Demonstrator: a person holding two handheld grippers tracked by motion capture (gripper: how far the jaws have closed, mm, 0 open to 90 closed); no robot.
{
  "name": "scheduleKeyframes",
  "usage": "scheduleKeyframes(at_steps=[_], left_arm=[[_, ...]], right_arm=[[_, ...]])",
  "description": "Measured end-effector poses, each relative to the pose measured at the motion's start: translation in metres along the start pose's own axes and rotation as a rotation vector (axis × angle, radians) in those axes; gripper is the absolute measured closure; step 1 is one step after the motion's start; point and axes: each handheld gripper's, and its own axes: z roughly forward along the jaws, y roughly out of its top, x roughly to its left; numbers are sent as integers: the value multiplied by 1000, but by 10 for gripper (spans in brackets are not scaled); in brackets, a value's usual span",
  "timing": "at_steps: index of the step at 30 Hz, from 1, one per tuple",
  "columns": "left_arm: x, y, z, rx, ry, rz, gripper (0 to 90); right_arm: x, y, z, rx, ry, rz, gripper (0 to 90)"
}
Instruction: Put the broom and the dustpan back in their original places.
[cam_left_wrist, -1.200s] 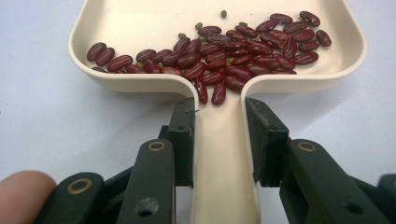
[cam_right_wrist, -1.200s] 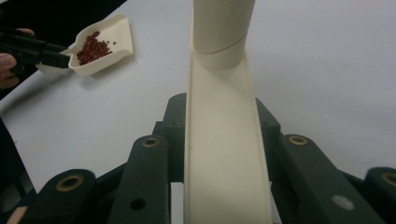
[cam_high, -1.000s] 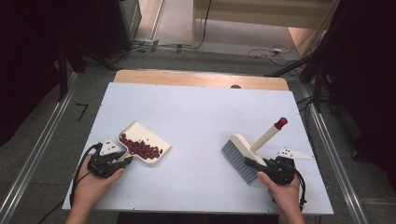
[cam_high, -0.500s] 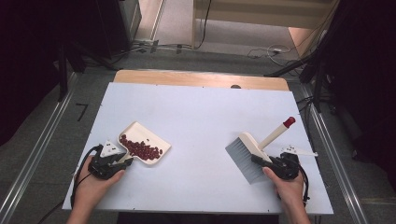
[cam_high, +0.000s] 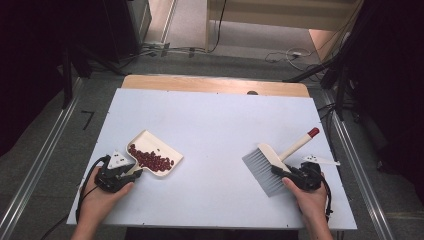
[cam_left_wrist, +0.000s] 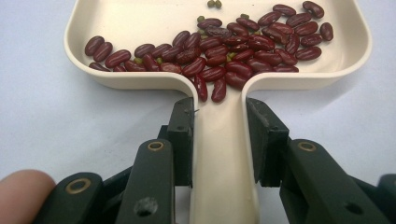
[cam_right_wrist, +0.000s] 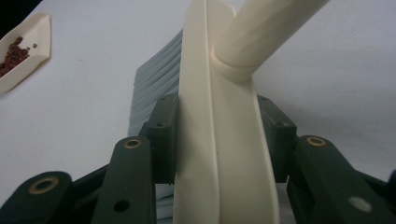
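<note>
2 black hand-held grippers, bare forearms

Each hand-held gripper, left and right, has 2 matte black jaws with brass-ringed pivots, a trailing black cable and a grey 3-cornered top plate.

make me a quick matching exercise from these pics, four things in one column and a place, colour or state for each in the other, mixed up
Things:
1. dustpan
2. brush
3. tip of the brush handle
4. table top

Descriptions:
a. red
b. pale blue-white, bare in the middle
c. cream, holds dark red beans, its handle between the left tongs
d. grey bristles lying on the table, its cream back between the right tongs

Pairs: 1-c, 2-d, 3-a, 4-b
</note>
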Motion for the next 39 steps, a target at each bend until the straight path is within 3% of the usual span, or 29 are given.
scheduleKeyframes(at_steps=[2, 4, 7, 8, 10, 12, 14, 17, 23, 26, 27, 33, 36, 39], left_arm=[[0, 0, 0, -1, 0, -1, 657], [0, 0, 0, -2, -1, -3, 656], [1, 0, 0, -2, -4, -9, 651], [1, 0, 0, -4, -4, -16, 639], [2, 2, 1, 2, -5, -39, 483], [2, 5, -3, -27, -2, -62, 384], [5, 8, -11, -62, -16, -86, 346], [10, 11, -23, -114, -30, -123, 337], [24, 6, -40, -165, -29, -167, 526], [33, -1, -39, -144, -50, -205, 621], [34, -2, -38, -140, -41, -211, 650], [42, -13, -31, -96, -48, -227, 822], [43, -15, -28, -75, -56, -226, 893], [43, -16, -24, -54, -63, -218, 900]], right_arm=[[1, 1, 0, 17, -37, -23, 485], [0, 1, -1, 30, -43, -38, 448], [2, 1, -5, 40, -103, -109, 419], [2, 2, -7, 37, -99, -112, 399], [1, 4, -14, 37, -74, -110, 336], [0, 5, -21, 35, -84, -112, 259], [-2, 6, -28, 34, -117, -103, 284], [-8, 9, -40, -4, -146, -87, 399], [-24, 17, -50, -26, -241, -44, 580], [-30, 19, -45, -7, -281, -32, 661], [-32, 20, -43, 6, -311, -30, 686], [-41, 28, -32, 34, -358, 0, 864], [-45, 32, -27, 46, -377, 5, 884], [-49, 37, -22, 66, -396, 18, 885]])
